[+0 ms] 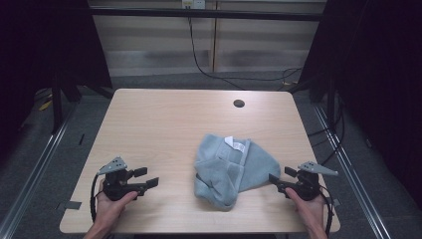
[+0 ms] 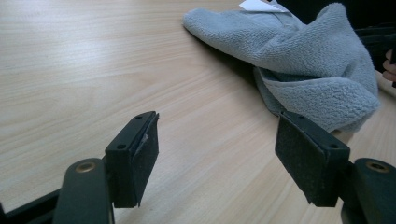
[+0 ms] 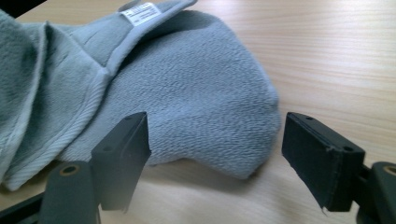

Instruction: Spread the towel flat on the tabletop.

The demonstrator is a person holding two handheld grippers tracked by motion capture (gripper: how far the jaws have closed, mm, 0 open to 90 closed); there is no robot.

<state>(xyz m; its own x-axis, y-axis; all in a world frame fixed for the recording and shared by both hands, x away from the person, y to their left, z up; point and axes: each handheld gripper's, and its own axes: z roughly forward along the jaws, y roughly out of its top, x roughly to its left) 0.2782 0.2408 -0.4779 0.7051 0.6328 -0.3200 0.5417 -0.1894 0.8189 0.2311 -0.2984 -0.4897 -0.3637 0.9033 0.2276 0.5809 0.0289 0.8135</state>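
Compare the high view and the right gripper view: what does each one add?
High view alone: the whole table with the round hole near its far edge, both hands, the left tongs open over bare wood, apart from the grey cloth, and the floor and cables beyond.

Right gripper view alone: the cloth's fleecy pile, its ribbed hem and print on the white label.

Both: the crumpled cloth, its label, the wood tabletop, and the right tongs open beside the cloth, holding nothing.
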